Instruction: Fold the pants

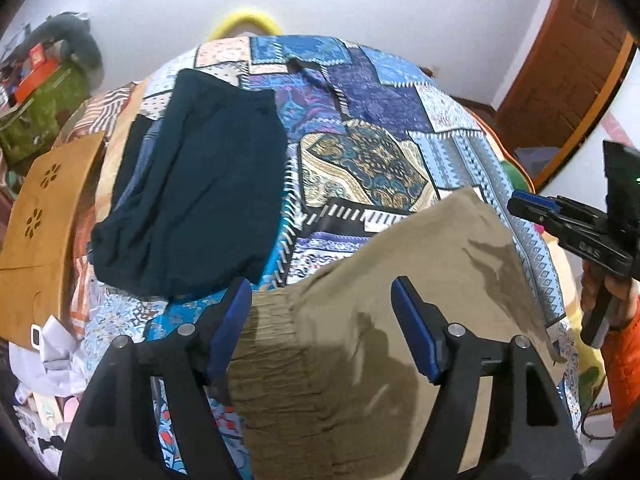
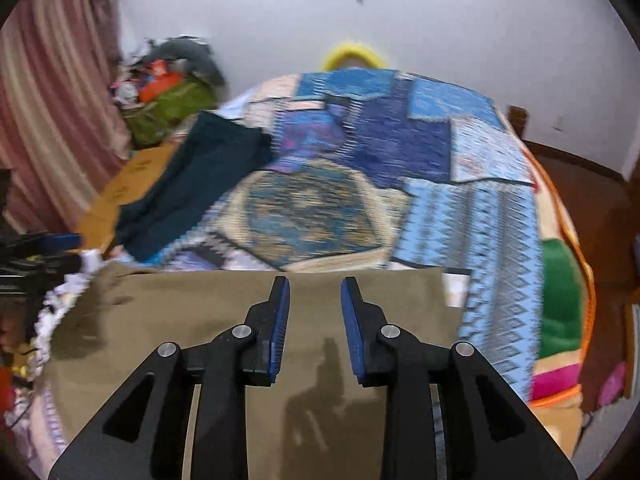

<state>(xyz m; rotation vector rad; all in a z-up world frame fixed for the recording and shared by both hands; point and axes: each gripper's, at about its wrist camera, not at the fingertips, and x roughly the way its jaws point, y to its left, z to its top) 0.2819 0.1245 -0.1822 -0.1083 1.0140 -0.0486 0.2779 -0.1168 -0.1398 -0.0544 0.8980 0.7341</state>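
Note:
Folded khaki pants (image 1: 400, 248) lie on the near part of a patchwork bedspread (image 1: 360, 92), their gathered elastic waistband (image 1: 272, 344) toward the left. My left gripper (image 1: 320, 286) hovers over them with its jaws wide apart and nothing between the blue pads. Off the right side of the pants, a hand in an orange sleeve holds my right gripper (image 1: 532, 204). In the blurred right wrist view, the right gripper (image 2: 315, 282) hangs above the pants (image 2: 200, 320). Its jaws stand slightly parted and hold no cloth.
A folded dark teal garment (image 1: 192, 200) lies on the bed's left side. Beyond it are a tan cut-out board (image 1: 44, 208) and a green bag (image 1: 44, 116) with clutter. A wooden door (image 1: 568, 60) stands at the right, a pink curtain (image 2: 48, 100) at the left.

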